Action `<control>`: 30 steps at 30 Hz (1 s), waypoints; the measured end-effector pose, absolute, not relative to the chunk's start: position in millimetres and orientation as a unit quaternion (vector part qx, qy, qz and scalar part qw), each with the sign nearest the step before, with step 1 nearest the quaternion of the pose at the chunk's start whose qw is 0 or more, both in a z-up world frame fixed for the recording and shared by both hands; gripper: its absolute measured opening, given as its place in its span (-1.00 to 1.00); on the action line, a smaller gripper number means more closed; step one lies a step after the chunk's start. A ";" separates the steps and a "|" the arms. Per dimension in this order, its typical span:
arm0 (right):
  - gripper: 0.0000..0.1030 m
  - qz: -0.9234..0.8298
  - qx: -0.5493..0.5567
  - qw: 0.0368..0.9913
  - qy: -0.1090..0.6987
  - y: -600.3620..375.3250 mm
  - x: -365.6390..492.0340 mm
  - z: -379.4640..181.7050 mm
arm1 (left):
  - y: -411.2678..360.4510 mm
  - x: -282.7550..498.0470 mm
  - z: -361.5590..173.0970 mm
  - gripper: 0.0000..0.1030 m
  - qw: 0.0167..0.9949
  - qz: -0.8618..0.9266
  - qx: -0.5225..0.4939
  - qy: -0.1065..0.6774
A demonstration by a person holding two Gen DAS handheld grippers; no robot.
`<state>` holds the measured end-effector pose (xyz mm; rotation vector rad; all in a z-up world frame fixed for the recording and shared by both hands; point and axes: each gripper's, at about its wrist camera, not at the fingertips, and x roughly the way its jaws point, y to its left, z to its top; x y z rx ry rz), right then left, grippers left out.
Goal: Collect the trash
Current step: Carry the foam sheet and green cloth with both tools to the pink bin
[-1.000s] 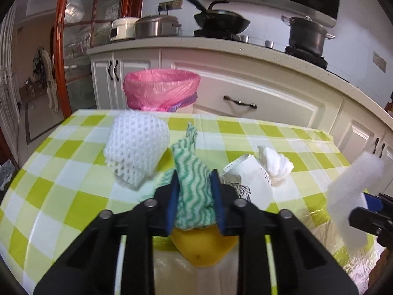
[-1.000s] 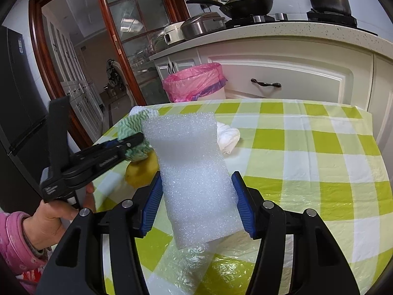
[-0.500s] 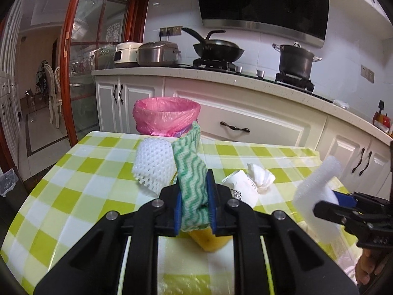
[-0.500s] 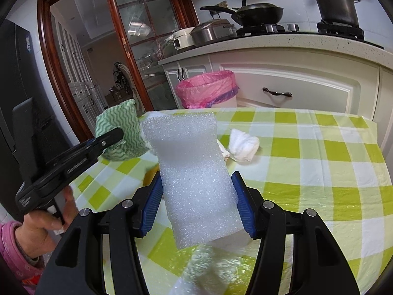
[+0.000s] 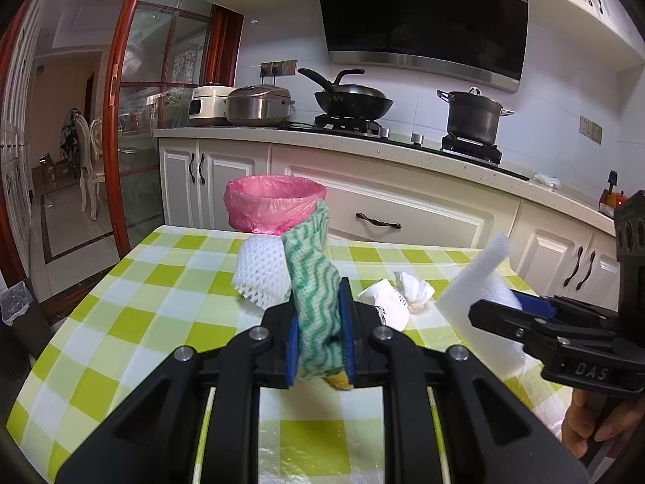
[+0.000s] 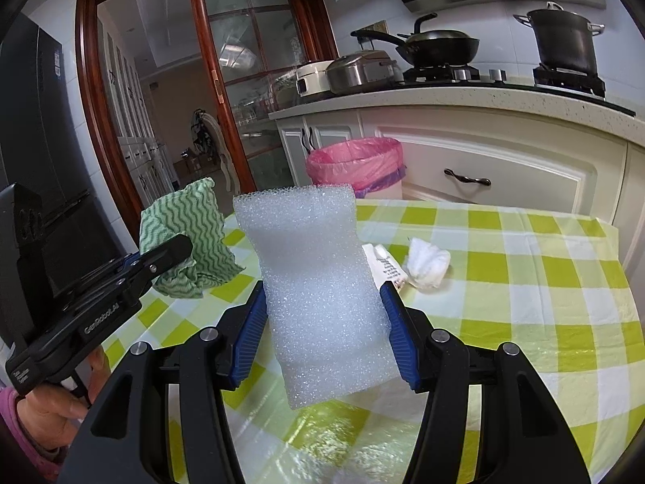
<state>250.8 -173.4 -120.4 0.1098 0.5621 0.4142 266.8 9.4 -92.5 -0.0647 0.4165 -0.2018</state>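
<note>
My left gripper (image 5: 320,318) is shut on a green wavy-striped cloth (image 5: 312,282), held up above the checked table (image 5: 133,302); the same cloth (image 6: 189,238) shows at the left of the right wrist view. My right gripper (image 6: 324,306) is shut on a white foam sheet (image 6: 318,282), also lifted off the table; in the left wrist view that foam sheet (image 5: 475,290) sits at the right. A bin with a pink bag (image 5: 274,205) stands beyond the table's far edge. A white foam fruit net (image 5: 262,274), a crumpled white tissue (image 6: 429,264) and a paper wrapper (image 5: 387,302) lie on the table.
A yellow piece (image 5: 340,381) peeks out under the cloth. Clear plastic film (image 6: 322,435) lies on the near table. White cabinets (image 5: 403,218) and a counter with pots (image 5: 471,117) stand behind the bin. A glass door with a red frame (image 5: 117,121) is at the left.
Both grippers have risen and drawn back from the table with their loads. The green cloth now hangs clear of the yellow piece and fruit net.
</note>
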 end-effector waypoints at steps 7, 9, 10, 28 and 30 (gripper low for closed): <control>0.05 0.196 0.054 0.942 0.267 -161.6 261.6 -113.0 | 13.1 264.6 -88.5 -0.68 0.974 -0.108 -0.029 0.198; 0.05 0.194 0.054 0.943 0.267 -160.3 266.7 -112.3 | 13.4 263.6 -87.6 -0.68 0.975 -0.108 -0.024 0.194; 0.05 0.194 0.054 0.942 0.268 -159.6 269.4 -112.0 | 14.3 264.1 -86.7 -0.68 0.975 -0.108 -0.024 0.192; 0.05 0.202 0.036 0.946 0.249 -148.7 355.6 -90.5 | 17.7 350.9 -57.8 -0.68 0.979 -0.108 0.000 0.174; 0.05 0.205 0.032 0.947 0.246 -148.6 373.7 -86.3 | 19.5 365.6 -54.5 -0.68 0.979 -0.107 -0.002 0.173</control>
